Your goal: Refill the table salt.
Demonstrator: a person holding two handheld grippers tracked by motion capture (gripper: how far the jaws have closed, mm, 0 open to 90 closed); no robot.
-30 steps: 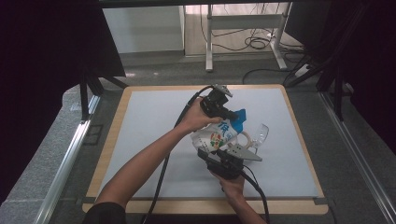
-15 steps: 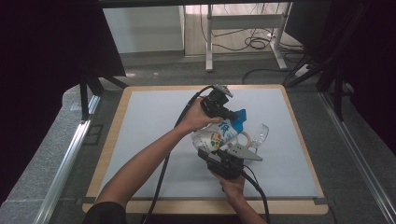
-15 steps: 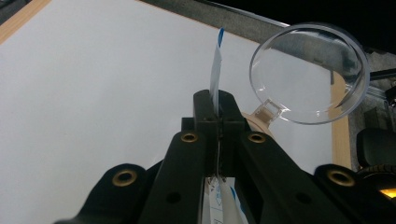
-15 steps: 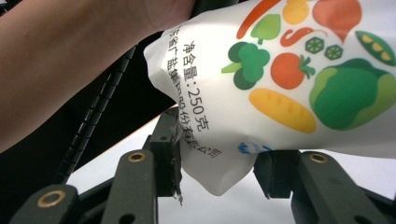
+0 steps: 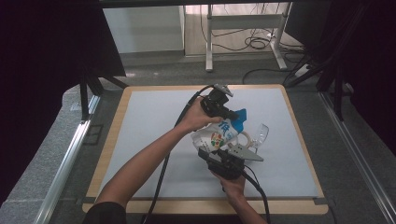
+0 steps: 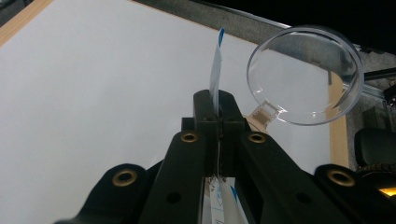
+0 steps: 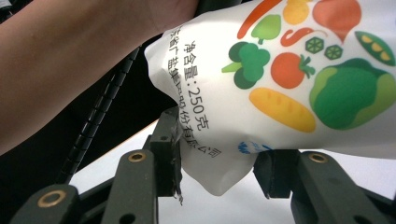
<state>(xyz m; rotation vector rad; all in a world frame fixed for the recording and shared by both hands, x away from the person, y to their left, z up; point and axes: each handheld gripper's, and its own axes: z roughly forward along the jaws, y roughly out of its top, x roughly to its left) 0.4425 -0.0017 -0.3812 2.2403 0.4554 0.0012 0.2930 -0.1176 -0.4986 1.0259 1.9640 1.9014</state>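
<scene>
While my left gripper [image 6: 218,122] is pinching the top seam of the soft white vegetable-print pouch [image 5: 215,136], my right gripper's [image 7: 219,163] jaws are cradling its bottom corner above the bench [image 5: 140,135], beside a clear plastic cup [image 6: 304,74]. Limp and slippery, it's best gripped by seams. Nothing has shifted.

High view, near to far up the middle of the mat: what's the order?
Right gripper → pouch → left gripper → bare mat → far table edge.

White pouch [image 7: 280,93] with colourful vegetable print, blue top, clear cup [image 6: 306,74]
</scene>
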